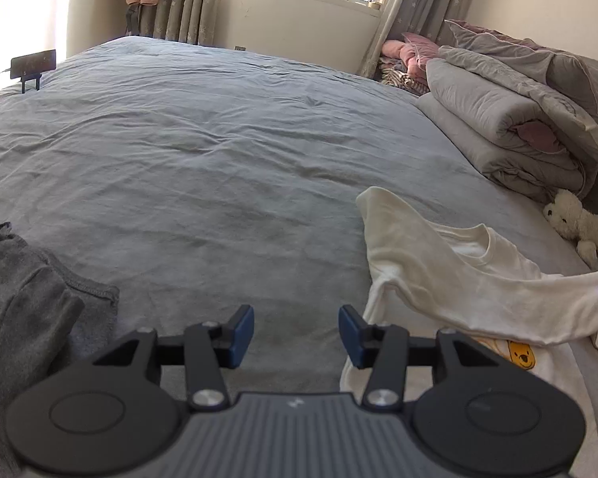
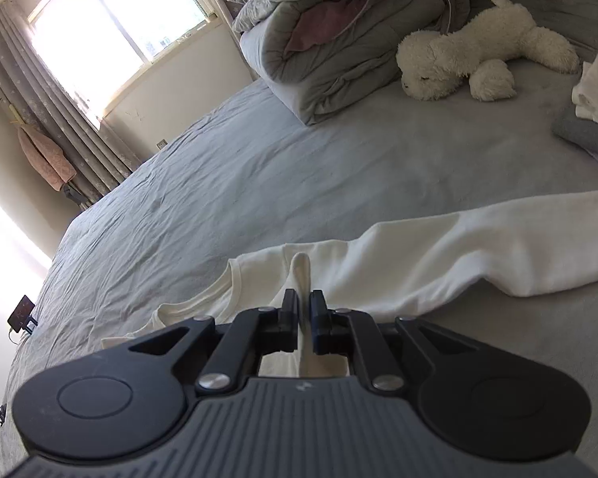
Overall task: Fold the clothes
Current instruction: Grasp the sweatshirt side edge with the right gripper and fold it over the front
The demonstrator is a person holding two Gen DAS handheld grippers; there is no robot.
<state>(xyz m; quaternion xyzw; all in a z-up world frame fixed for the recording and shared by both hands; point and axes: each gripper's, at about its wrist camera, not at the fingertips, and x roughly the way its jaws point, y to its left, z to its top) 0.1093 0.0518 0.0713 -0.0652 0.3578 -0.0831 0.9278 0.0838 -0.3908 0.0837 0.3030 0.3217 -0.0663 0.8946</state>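
A white long-sleeved shirt (image 1: 458, 279) with a yellow bear print lies on the grey bed (image 1: 219, 151), at the right of the left wrist view. My left gripper (image 1: 296, 332) is open and empty, just left of the shirt's edge, above bare sheet. My right gripper (image 2: 303, 310) is shut on a pinched fold of the white shirt (image 2: 438, 255), near its collar. One sleeve stretches off to the right. A dark grey garment (image 1: 32, 302) lies at the left.
Folded grey quilts (image 1: 510, 119) are stacked at the head of the bed, with a white plush toy (image 2: 478, 47) beside them. Folded white and grey clothes (image 2: 594, 107) lie at the far right. A phone on a stand (image 1: 32, 65) sits at the far left bed edge.
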